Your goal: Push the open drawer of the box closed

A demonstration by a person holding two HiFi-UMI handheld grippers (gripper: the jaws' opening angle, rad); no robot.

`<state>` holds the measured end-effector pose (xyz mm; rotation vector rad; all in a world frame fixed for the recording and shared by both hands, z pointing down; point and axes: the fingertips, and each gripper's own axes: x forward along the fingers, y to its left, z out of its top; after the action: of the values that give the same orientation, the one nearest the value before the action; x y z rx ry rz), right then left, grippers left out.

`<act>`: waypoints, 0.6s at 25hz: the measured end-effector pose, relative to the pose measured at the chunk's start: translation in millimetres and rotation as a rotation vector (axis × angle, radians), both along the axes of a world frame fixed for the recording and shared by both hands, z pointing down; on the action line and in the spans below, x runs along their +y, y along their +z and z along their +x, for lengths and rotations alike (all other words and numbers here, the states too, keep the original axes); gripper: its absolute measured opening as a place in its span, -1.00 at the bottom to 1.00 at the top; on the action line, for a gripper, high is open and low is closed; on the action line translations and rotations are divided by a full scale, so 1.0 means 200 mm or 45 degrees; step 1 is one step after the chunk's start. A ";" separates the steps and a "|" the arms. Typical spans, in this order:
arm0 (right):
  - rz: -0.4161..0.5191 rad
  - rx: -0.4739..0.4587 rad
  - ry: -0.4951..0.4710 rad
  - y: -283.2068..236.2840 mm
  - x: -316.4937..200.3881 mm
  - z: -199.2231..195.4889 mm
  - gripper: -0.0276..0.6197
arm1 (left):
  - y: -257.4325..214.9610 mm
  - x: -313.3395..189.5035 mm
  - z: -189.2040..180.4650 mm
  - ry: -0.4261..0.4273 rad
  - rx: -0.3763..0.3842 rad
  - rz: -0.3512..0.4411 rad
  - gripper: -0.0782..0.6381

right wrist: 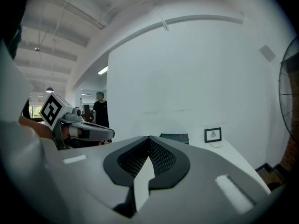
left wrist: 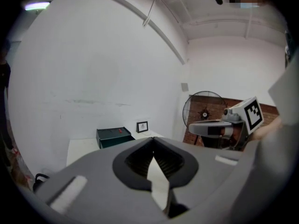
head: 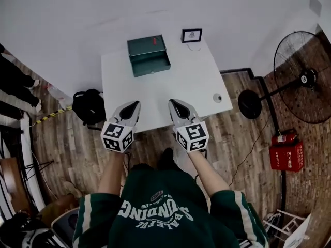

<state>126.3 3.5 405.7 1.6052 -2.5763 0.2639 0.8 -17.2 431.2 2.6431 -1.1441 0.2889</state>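
One table (head: 201,87): white, pushed against the white wall, with the person standing at its near edge.
Fan (head: 302,76): black, on a stand on the wood floor to the table's right.
Backpack (head: 89,106): black, on the floor by the table's left side.
Box (head: 147,46): dark green, at the table's far edge by the wall; its drawer (head: 151,65) is pulled out toward the person.
Left gripper (head: 136,104): jaws closed together, nothing between them, held by the table's near edge, well apart from the box.
Right gripper (head: 172,103): likewise closed and empty, beside the left one.
Picture frame (head: 192,35): small, just right of the box.
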 end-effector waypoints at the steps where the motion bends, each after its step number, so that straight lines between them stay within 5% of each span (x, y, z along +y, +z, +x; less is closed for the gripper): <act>1: 0.004 -0.001 -0.019 0.00 -0.05 0.01 -0.91 | 0.00 -0.04 0.02 -0.018 0.004 -0.001 -0.64; 15: -0.061 0.014 -0.085 0.13 -0.58 -0.04 -0.91 | 0.04 -0.54 -0.02 -0.095 0.008 -0.021 -0.64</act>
<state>117.6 -112.7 431.4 1.4979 -2.5886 0.3086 -3.0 -124.8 440.0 2.5784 -1.2292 0.2745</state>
